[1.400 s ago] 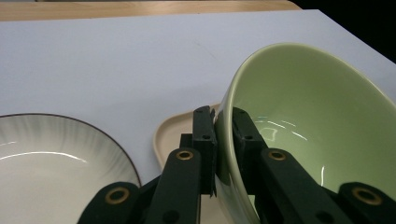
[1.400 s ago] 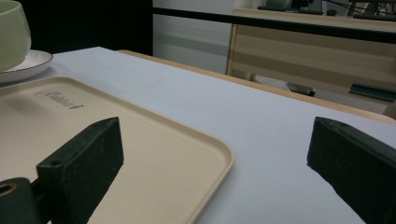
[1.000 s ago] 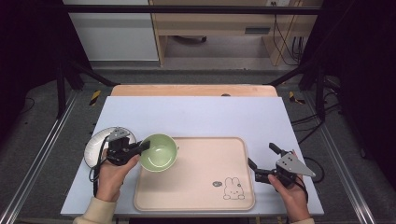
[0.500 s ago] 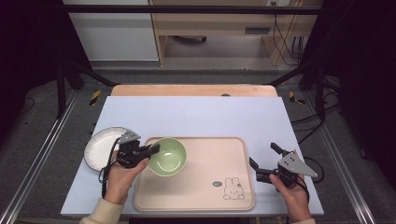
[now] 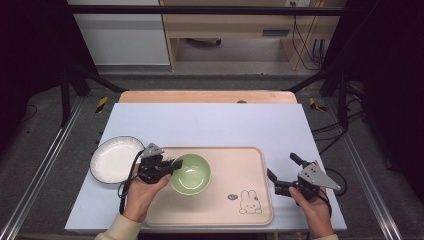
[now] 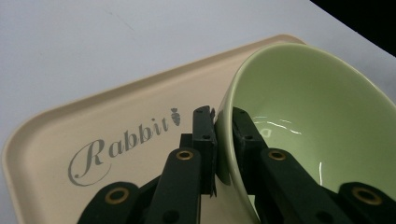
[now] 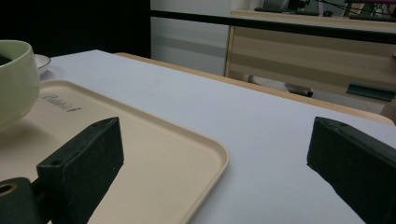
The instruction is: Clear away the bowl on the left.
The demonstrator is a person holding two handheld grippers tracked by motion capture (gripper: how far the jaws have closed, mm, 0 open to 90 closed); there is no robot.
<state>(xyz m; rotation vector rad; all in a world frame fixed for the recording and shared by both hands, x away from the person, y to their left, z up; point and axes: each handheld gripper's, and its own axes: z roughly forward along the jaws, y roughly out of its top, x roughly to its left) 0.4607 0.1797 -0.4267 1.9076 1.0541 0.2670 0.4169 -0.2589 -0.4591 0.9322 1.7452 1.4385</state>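
Green bowl (image 5: 190, 173) sits left of centre in the high view, on or just over the cream tray (image 5: 250, 165) low in the frame, near its left end. The left gripper (image 5: 172, 165) is clamped on the bowl's near-left rim, one jaw inside the wall and one outside, as the left gripper view shows (image 6: 224, 135). It looks like glazed ceramic: stiff, smooth, probably slippery and liable to chip, with some weight hanging off a one-sided pinch, so a deep bite on the rim suits it best. The right gripper (image 5: 282, 175) rests at lower right beside the tray, jaws spread wide and holding nothing. A white plate (image 5: 114, 159) lies on the bench left of the tray
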